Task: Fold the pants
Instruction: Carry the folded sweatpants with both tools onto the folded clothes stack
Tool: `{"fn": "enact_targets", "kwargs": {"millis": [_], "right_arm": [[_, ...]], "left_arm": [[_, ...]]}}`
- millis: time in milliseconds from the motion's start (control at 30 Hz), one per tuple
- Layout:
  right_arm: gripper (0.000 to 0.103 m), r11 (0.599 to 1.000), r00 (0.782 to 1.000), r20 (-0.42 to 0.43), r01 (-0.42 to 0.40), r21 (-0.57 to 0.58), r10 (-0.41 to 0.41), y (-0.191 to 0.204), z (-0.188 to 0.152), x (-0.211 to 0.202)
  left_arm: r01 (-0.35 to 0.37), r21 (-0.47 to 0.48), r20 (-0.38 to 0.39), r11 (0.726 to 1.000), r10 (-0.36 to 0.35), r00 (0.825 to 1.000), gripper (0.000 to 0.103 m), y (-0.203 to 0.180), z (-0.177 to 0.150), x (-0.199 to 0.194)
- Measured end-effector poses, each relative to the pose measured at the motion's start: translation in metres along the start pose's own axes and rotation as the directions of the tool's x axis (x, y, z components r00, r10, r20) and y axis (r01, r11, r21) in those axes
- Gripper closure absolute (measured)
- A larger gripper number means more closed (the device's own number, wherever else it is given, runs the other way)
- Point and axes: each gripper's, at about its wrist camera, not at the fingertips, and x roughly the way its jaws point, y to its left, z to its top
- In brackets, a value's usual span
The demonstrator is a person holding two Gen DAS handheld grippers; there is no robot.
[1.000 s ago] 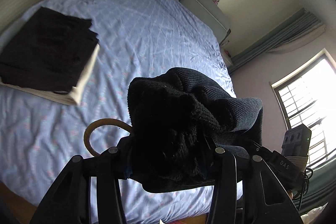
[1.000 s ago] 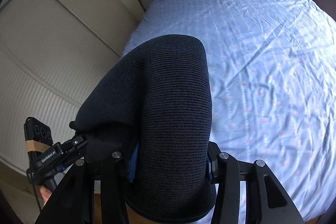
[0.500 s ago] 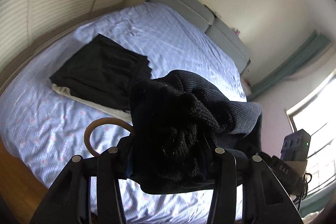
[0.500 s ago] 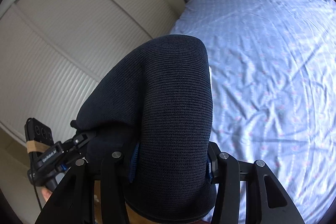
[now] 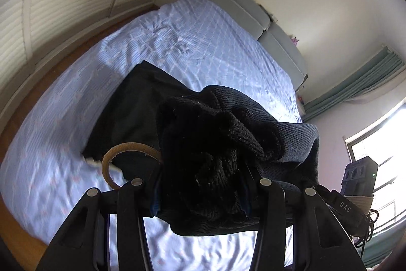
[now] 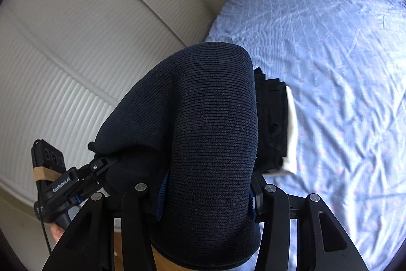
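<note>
Bedding comes first: a wide bed under a pale blue, diamond-patterned, creased sheet (image 5: 220, 47) fills both views, with a grey padded headboard (image 5: 243, 9) at its far end. On the sheet lies a stack of already folded black garments (image 5: 132, 123) resting on a folded cream-white cloth (image 6: 291, 123), which suggests earlier pieces of the job are finished. The dark navy ribbed-knit pants (image 6: 213, 133) are bundled thick and held in the air above the near edge of the bed, close to that stack, and appear folded several times over. The left gripper (image 5: 200, 184) is clamped on one bunched end of them, the right gripper (image 6: 206, 191) is closed on the smooth rounded fold at the other. A tan loop, perhaps a band or strap (image 5: 121, 156), curls out beside the left claw. What seems left is setting the bundle down, probably on the stack, and letting go.
</note>
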Motion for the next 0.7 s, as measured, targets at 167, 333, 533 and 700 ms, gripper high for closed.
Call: {"fn": "enact_targets", "kwargs": {"millis": [167,333,533,700], "right_arm": [[0.055,1.0,1.0,-0.017,0.027,0.009,-0.027,0.004,0.035,0.054],[0.055,0.996,0.995,-0.071,0.08,0.039,-0.077,-0.011,0.066,0.116],[0.054,0.984,0.977,-0.139,0.17,0.053,-0.162,-0.035,0.08,0.167],[0.044,0.978,0.966,-0.169,0.204,0.032,-0.196,-0.049,0.076,0.184]], "left_arm": [[0.025,-0.004,-0.081,1.0,-0.026,0.996,0.057,0.045,0.06,0.055],[0.037,-0.026,-0.169,0.999,-0.041,0.985,0.057,0.076,0.093,0.118],[0.011,-0.006,-0.256,1.0,-0.012,0.967,0.057,0.099,0.102,0.183],[0.005,0.003,-0.305,1.0,-0.004,0.952,0.055,0.113,0.095,0.205]]}}
